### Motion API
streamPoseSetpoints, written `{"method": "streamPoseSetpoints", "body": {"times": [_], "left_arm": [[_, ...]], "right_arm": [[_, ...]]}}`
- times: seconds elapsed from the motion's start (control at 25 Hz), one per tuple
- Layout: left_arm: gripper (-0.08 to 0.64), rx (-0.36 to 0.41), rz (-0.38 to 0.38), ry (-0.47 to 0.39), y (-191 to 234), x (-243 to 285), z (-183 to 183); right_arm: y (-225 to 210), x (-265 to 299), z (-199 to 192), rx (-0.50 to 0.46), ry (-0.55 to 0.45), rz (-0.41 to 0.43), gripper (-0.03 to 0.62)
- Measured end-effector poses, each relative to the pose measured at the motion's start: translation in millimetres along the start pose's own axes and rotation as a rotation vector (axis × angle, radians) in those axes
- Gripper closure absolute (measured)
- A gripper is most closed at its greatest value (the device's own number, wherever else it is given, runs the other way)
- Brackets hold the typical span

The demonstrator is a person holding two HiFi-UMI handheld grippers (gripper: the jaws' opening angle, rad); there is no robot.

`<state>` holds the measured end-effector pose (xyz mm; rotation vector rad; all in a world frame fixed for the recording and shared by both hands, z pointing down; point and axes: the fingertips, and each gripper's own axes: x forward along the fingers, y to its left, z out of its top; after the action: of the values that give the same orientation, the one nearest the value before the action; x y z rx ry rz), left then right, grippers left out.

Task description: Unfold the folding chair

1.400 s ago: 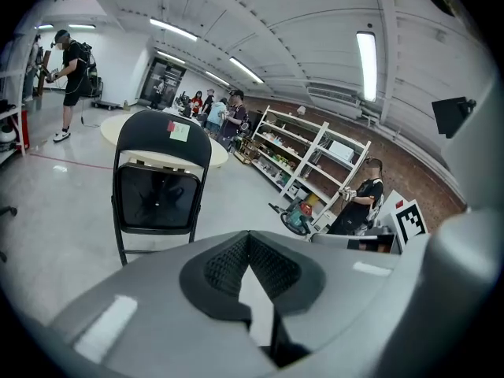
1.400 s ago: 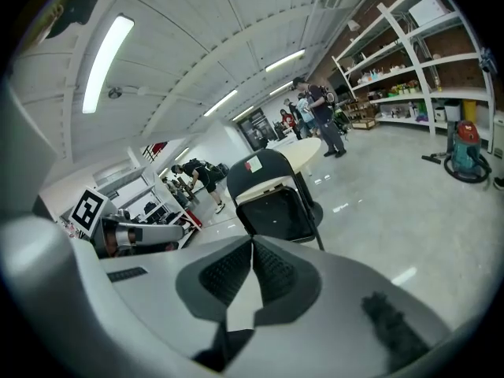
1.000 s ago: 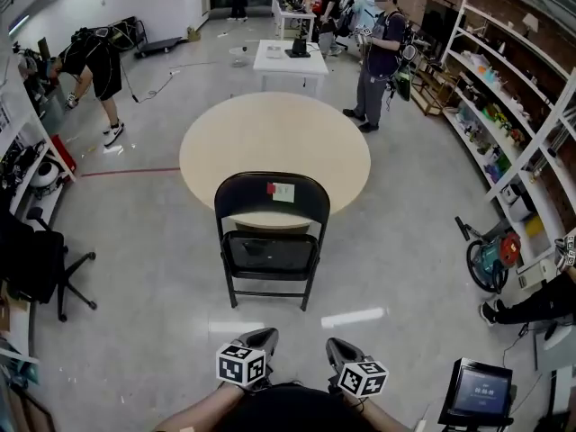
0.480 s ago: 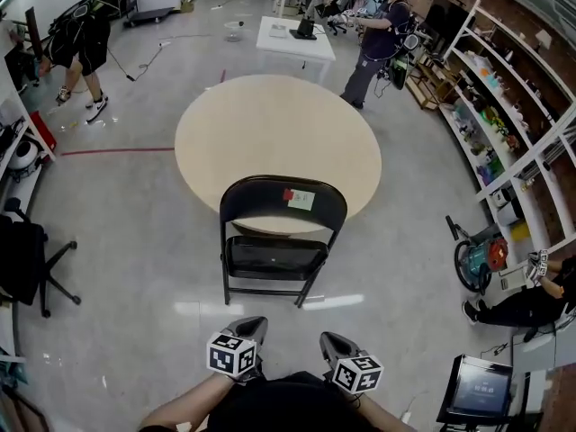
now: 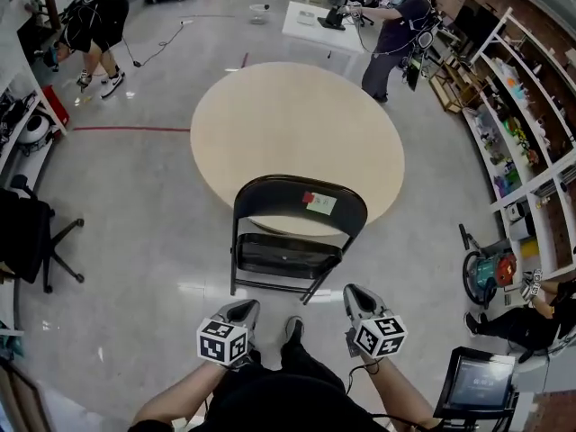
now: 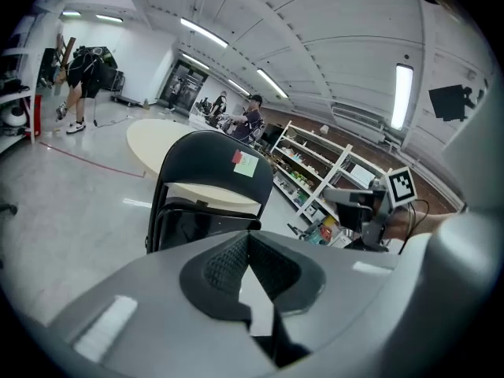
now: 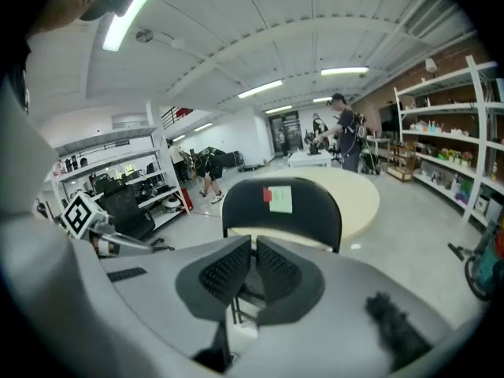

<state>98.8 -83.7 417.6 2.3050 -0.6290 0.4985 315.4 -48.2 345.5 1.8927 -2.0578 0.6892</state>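
The folding chair is black, with a small red sticker and a pale green note side by side on its backrest. The round table is a plain light beige. The floor is glossy pale grey, crossed by a thin red line. The left gripper and the right gripper are grey with black dimpled pads, and each carries a cube of black-and-white square markers.

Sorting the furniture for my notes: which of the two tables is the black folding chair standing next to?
The round beige table; the folding chair stands at its near edge. The white rectangular table lies farther back, beyond it.
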Motion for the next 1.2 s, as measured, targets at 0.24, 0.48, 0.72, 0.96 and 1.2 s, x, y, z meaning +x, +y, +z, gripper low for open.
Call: {"method": "streamPoseSetpoints", "body": {"times": [0.24, 0.48, 0.72, 0.96, 1.2], "left_arm": [[0.555, -0.083, 0.159, -0.078, 15, -1, 17], [0.525, -0.133, 0.195, -0.130, -11, 17, 36], [0.407, -0.092, 0.208, -0.177, -15, 25, 66], [0.374, -0.138, 0.224, -0.240, -12, 12, 68], [0.373, -0.187, 0.258, -0.245, -14, -13, 45]], "right_arm": [[-52, 65, 91, -0.117, -0.099, 0.071, 0.583], [-71, 114, 129, -0.183, -0.081, 0.189, 0.549], [-79, 163, 143, -0.374, -0.008, 0.273, 0.468], [-75, 210, 154, -0.601, 0.073, 0.400, 0.419], [-72, 249, 143, -0.595, 0.255, 0.557, 0.408]]}}
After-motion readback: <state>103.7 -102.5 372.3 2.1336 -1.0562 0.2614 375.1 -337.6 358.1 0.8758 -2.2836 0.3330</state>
